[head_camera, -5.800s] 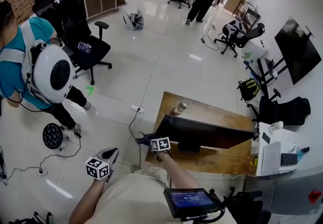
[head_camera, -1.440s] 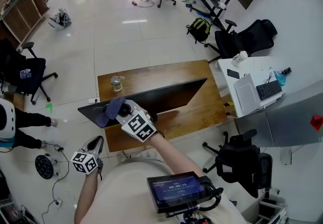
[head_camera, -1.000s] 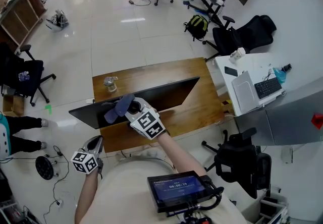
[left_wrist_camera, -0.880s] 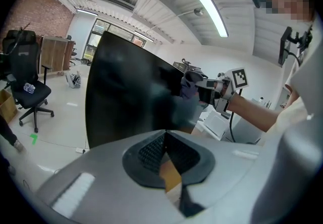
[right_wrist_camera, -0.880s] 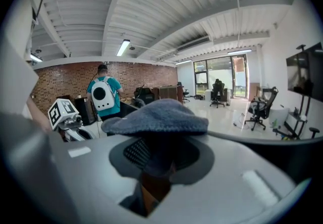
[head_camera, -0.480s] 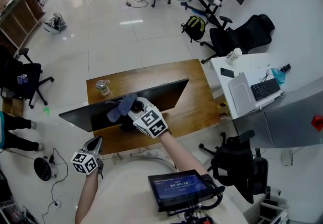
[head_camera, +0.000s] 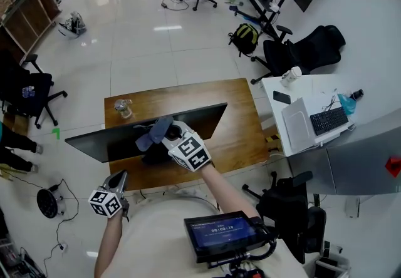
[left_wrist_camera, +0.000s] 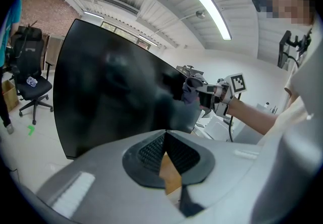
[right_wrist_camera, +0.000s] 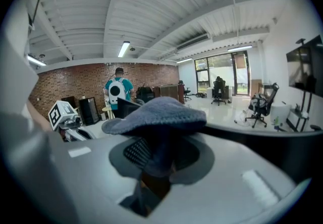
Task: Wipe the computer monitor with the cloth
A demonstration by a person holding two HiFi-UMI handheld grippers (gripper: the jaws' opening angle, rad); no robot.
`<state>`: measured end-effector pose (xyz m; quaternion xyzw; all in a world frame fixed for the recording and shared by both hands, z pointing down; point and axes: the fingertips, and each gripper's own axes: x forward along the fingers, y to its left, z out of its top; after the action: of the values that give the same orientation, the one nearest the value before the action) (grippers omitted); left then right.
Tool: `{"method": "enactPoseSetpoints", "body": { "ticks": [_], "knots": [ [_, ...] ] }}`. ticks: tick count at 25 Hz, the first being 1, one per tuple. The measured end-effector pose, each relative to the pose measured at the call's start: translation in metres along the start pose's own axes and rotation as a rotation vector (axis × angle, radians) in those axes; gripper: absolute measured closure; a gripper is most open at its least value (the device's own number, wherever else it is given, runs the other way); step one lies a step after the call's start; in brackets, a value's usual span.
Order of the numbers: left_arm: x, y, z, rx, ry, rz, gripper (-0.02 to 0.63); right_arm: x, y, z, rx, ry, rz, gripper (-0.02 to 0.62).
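The black monitor (head_camera: 100,140) stands on a wooden table (head_camera: 241,121), its back toward me in the head view. My right gripper (head_camera: 164,134) is at the monitor's top edge near its middle, shut on a blue-grey cloth (head_camera: 153,133) that drapes over the edge. In the right gripper view the cloth (right_wrist_camera: 156,112) bulges out of the shut jaws of the gripper (right_wrist_camera: 157,160). My left gripper (head_camera: 117,181) hangs low by my body, left of the table. In its own view the left gripper (left_wrist_camera: 166,155) is shut on nothing, facing the dark screen (left_wrist_camera: 116,92).
A glass jar (head_camera: 121,108) stands on the table's far left corner. A white desk (head_camera: 294,92) with a laptop and keyboard stands to the right, with office chairs (head_camera: 301,48) and a backpack (head_camera: 244,37) beyond. A tablet (head_camera: 217,233) is mounted at my chest.
My right gripper has carried the cloth rightward along the monitor's top edge, from near its left end to about the middle. The left gripper has stayed put.
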<state>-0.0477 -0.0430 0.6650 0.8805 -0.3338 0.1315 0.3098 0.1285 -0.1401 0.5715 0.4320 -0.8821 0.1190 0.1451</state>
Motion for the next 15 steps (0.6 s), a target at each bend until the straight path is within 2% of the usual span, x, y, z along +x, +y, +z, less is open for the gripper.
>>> {"method": "enactPoseSetpoints", "body": {
  "ticks": [5, 9, 11, 15],
  "knots": [
    [0.006, -0.011, -0.005, -0.009, -0.008, 0.009, 0.603, -0.009, -0.010, -0.003, 0.007, -0.001, 0.005, 0.506],
    [0.009, -0.015, -0.006, -0.012, -0.015, 0.016, 0.603, -0.021, -0.024, -0.011, 0.026, 0.013, -0.034, 0.506],
    [0.010, -0.016, -0.006, -0.011, -0.018, 0.020, 0.603, -0.034, -0.036, -0.020, 0.073, 0.014, -0.089, 0.506],
    [0.011, -0.018, -0.010, -0.016, -0.016, 0.027, 0.603, -0.087, -0.080, -0.053, 0.294, -0.036, -0.294, 0.505]
  ]
}}
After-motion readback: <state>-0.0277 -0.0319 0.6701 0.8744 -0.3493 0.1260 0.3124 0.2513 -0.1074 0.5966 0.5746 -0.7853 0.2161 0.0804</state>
